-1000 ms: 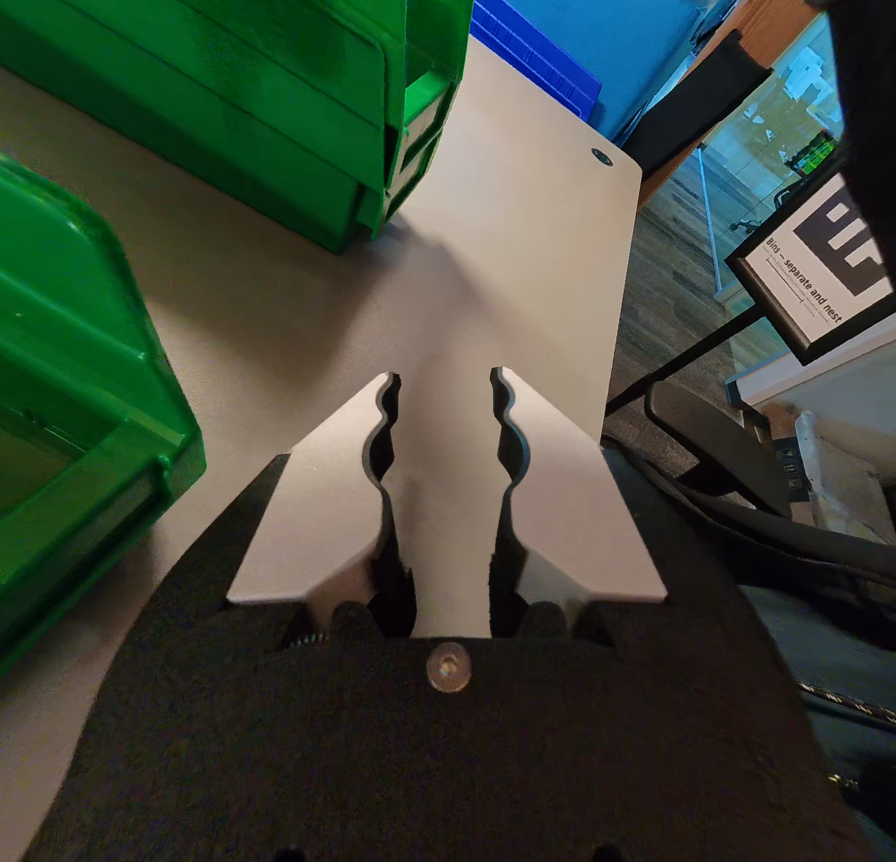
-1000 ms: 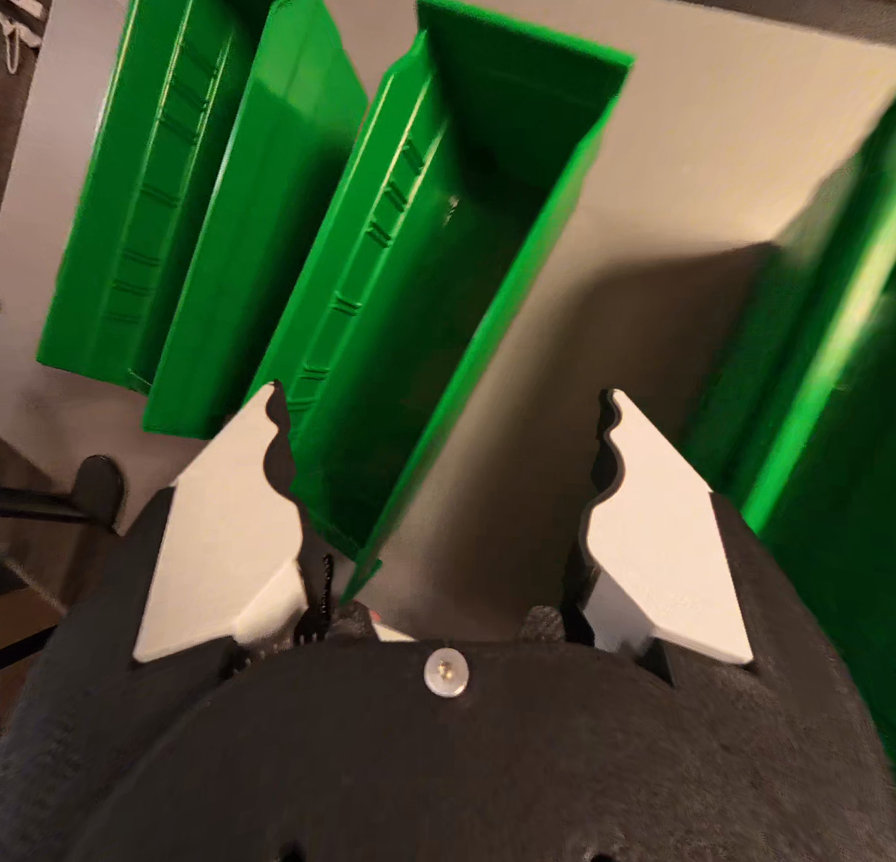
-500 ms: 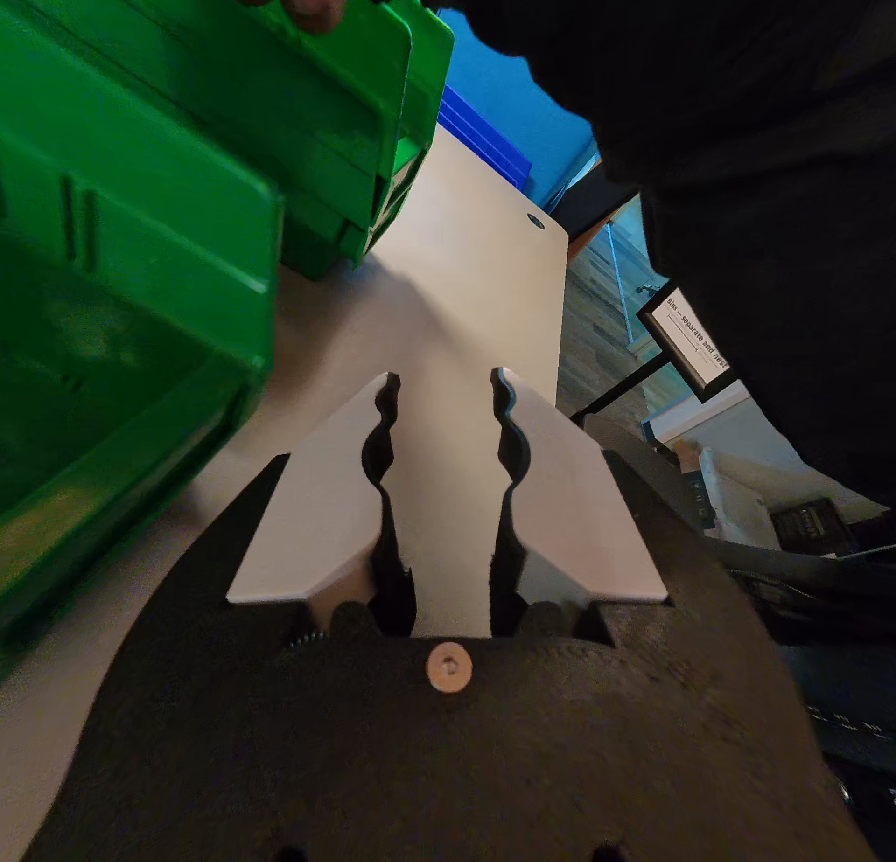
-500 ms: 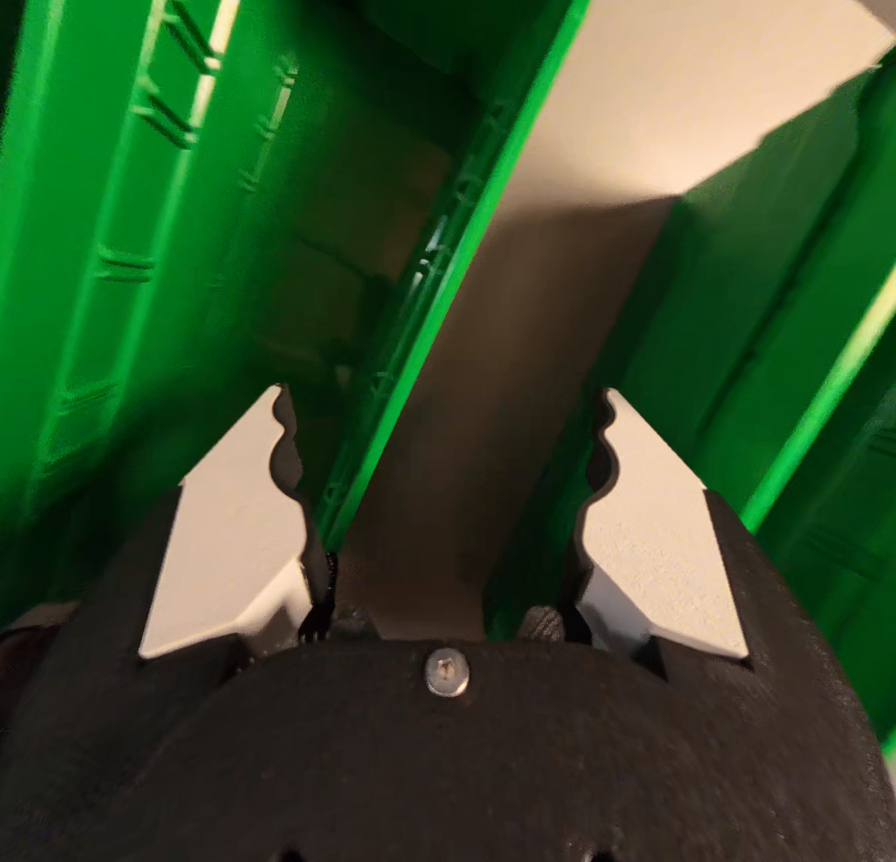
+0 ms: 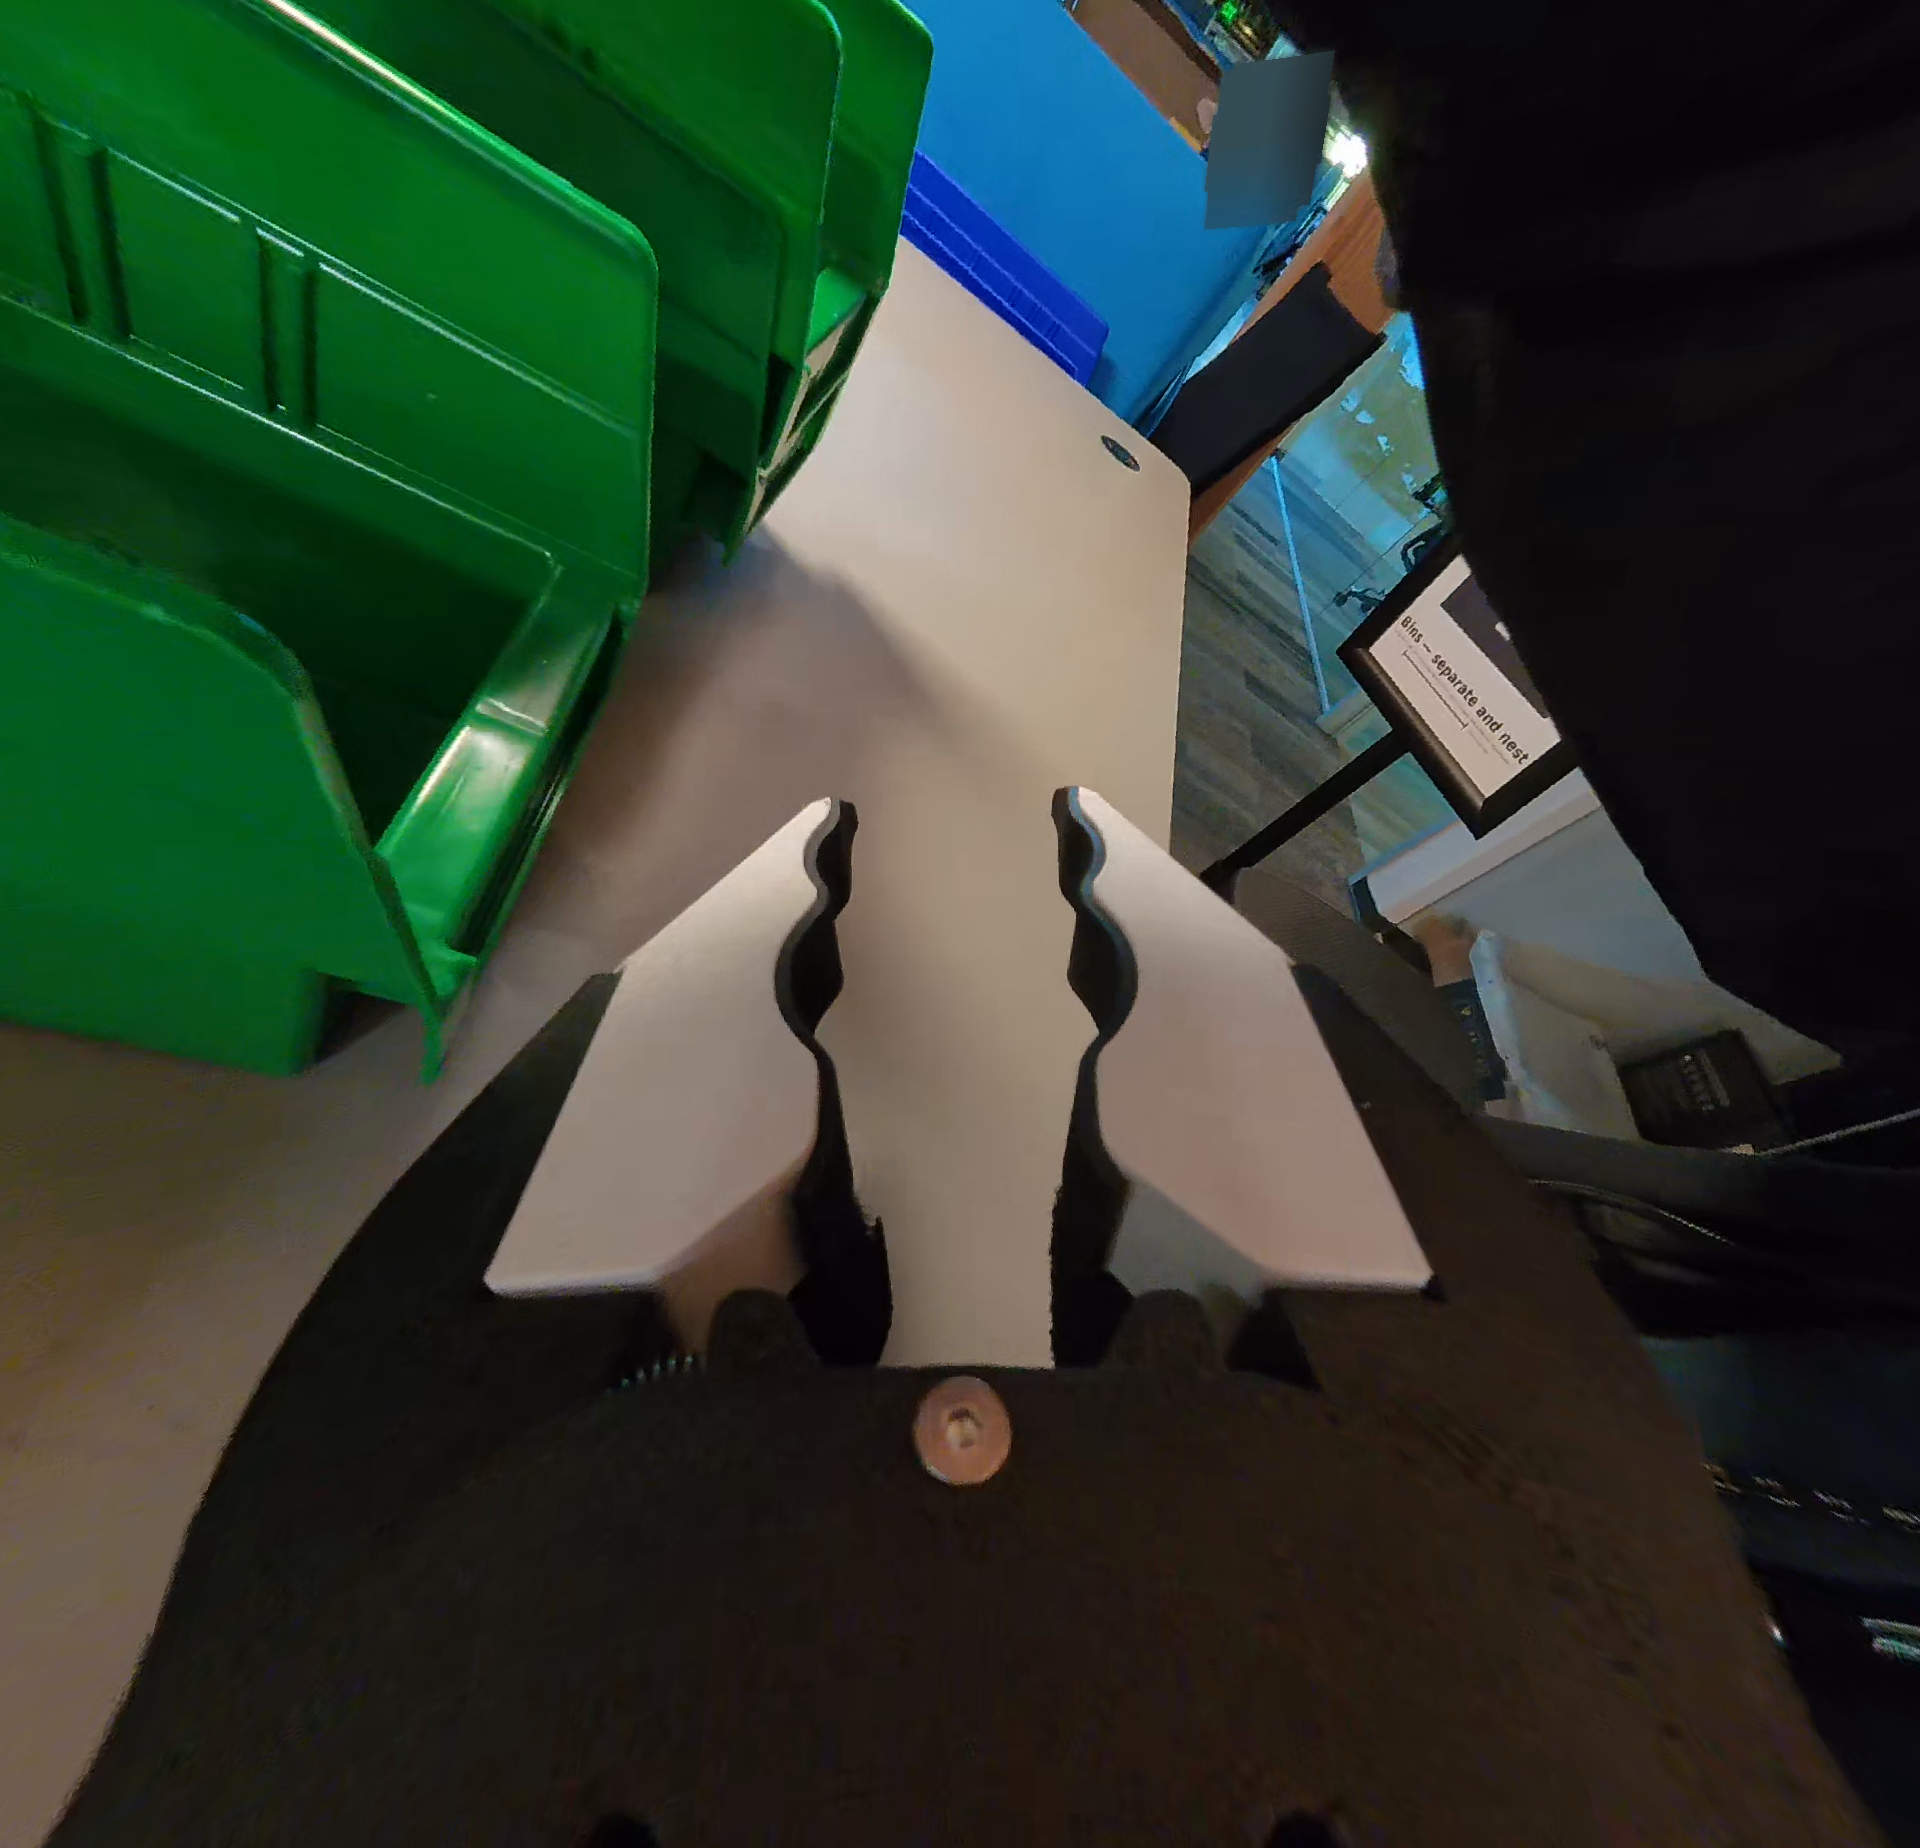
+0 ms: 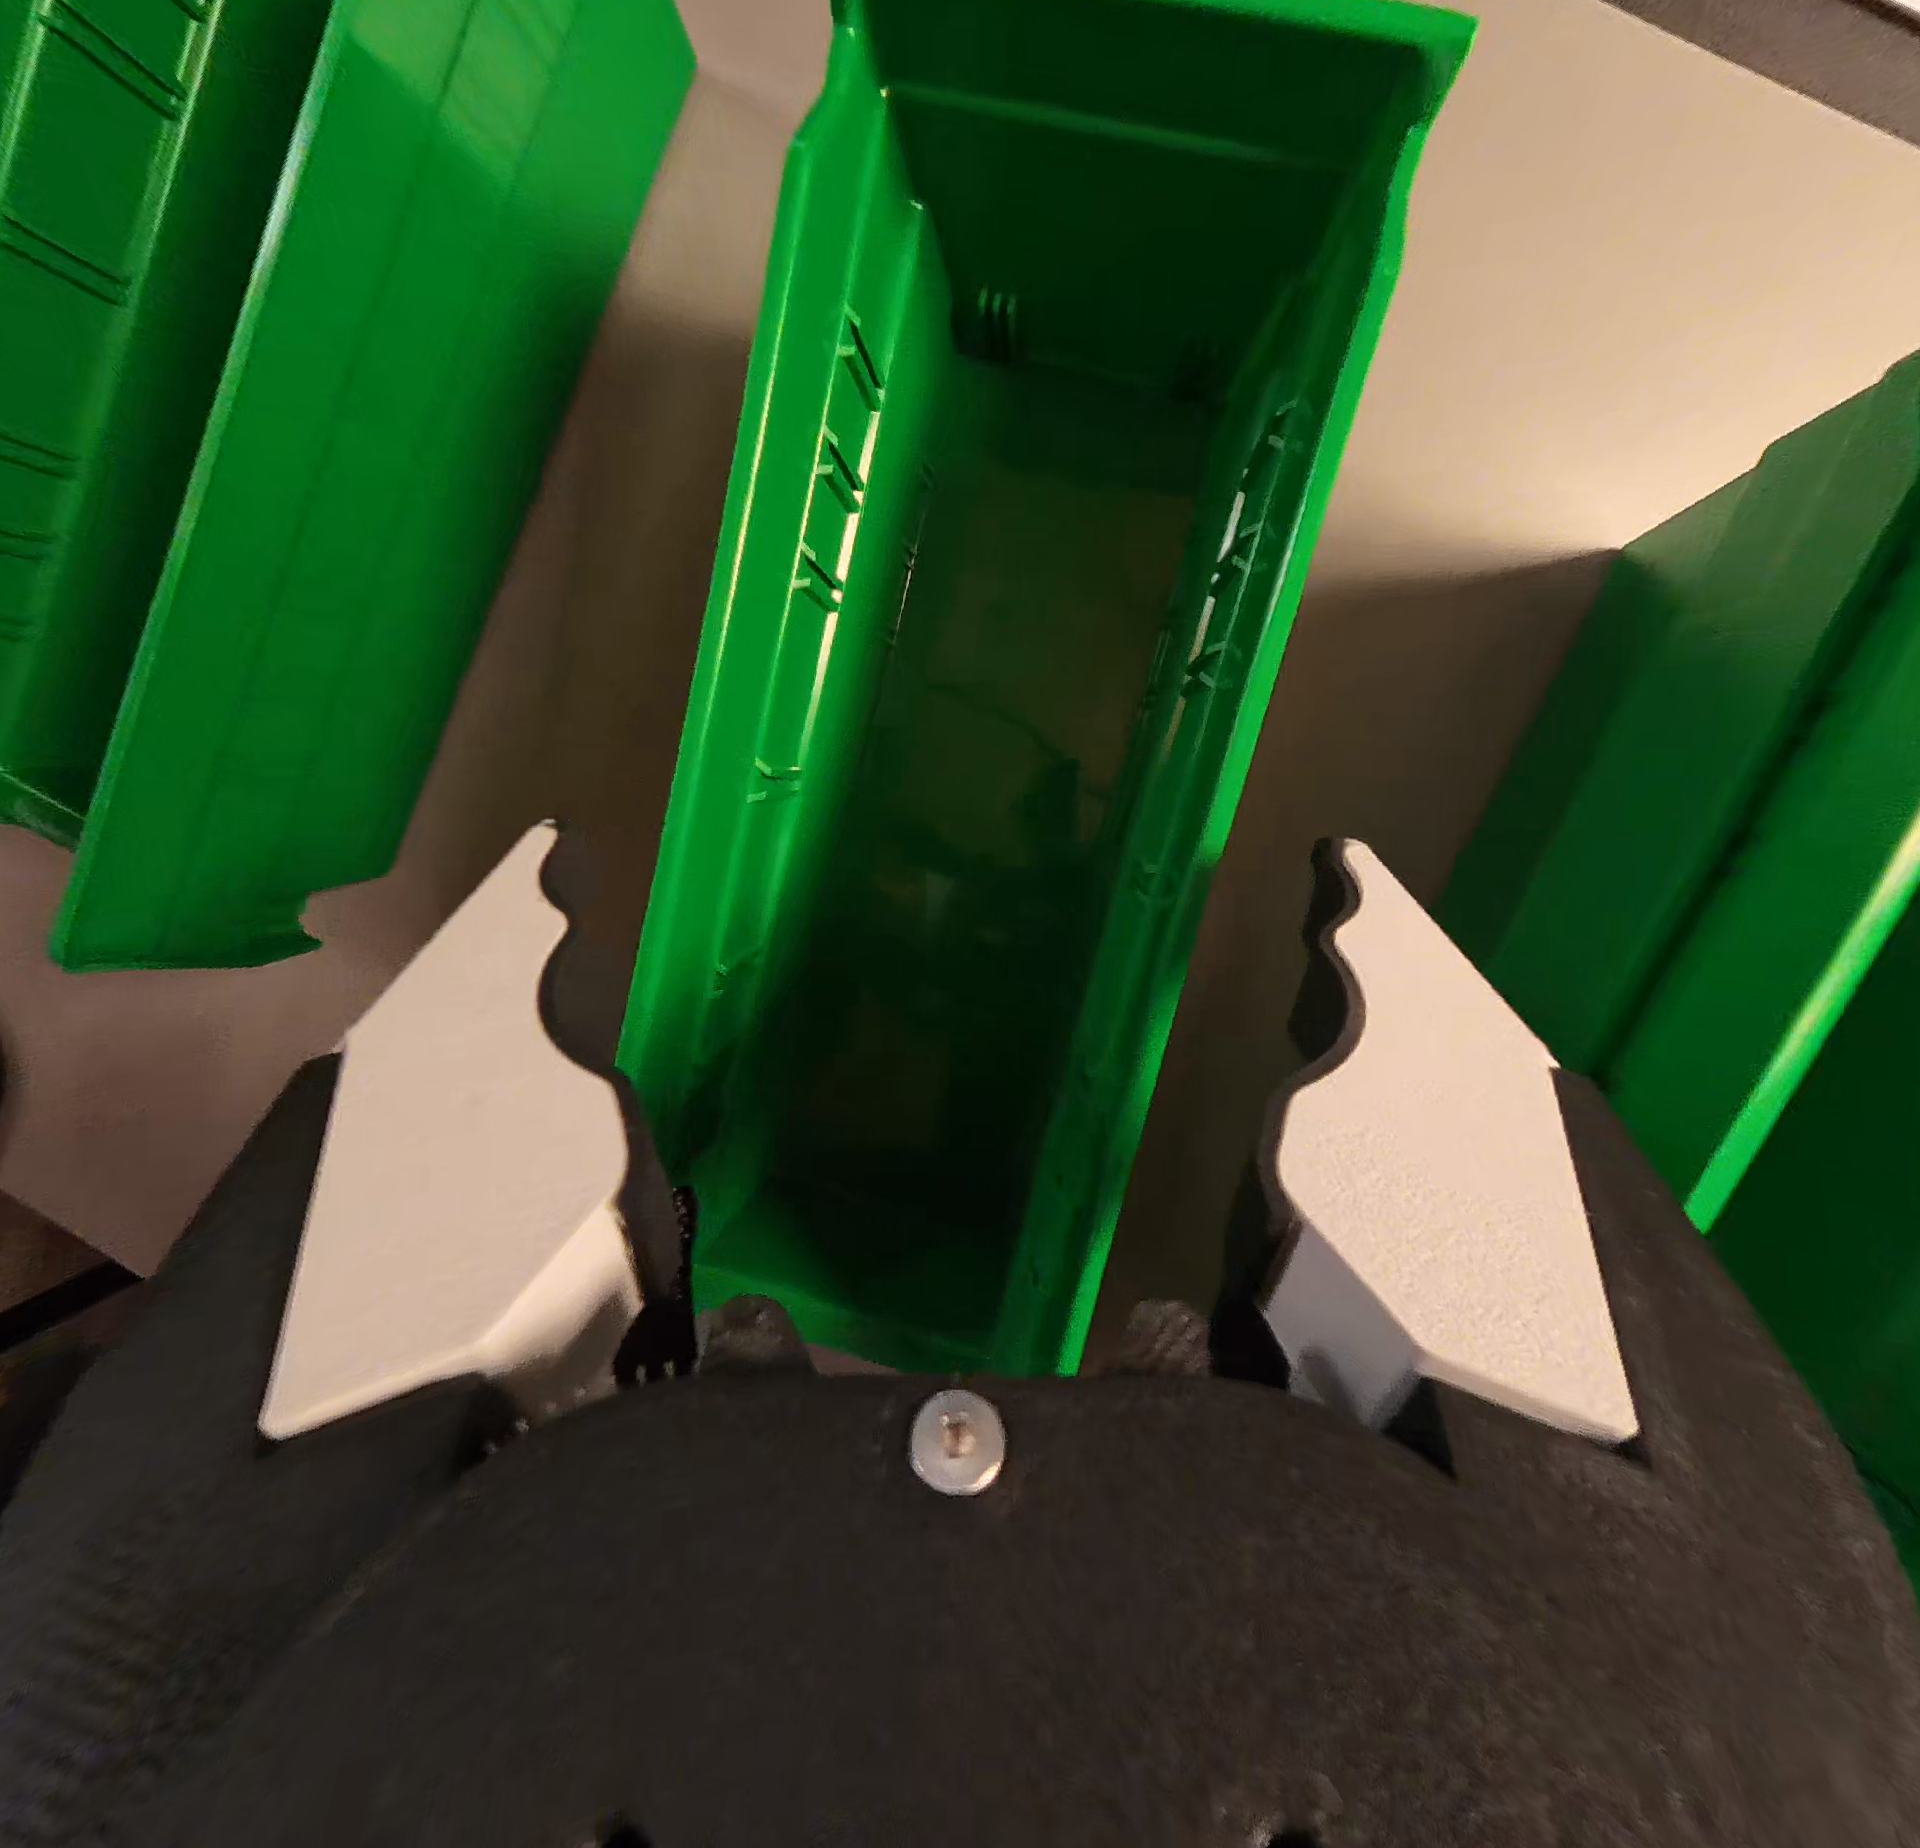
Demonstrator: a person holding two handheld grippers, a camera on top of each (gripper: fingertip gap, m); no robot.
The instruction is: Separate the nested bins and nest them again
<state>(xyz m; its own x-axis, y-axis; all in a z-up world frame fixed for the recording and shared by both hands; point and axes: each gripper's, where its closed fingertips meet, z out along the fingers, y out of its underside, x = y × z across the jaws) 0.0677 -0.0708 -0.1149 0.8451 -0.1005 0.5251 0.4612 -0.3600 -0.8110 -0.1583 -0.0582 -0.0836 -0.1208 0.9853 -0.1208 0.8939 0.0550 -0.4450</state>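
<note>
Right tool (image 6: 951, 842) spread wide above a green bin (image 6: 1049, 655), left tool (image 5: 954, 801) parted over bare table (image 5: 966, 572), framed sign (image 5: 1475, 702) only there.

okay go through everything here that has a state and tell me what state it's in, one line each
left gripper: open, nothing between the fingers
right gripper: open wide, above the middle bin
middle bin: upright, separate, empty
nested bins: stacked together on the table

Green bins (image 6: 1039, 572), ribbed walls; beige worktop (image 5: 987, 593); blue bin (image 5: 997, 271), perhaps ridged, upper centre; black-framed white sign (image 5: 1475, 707) right.
</note>
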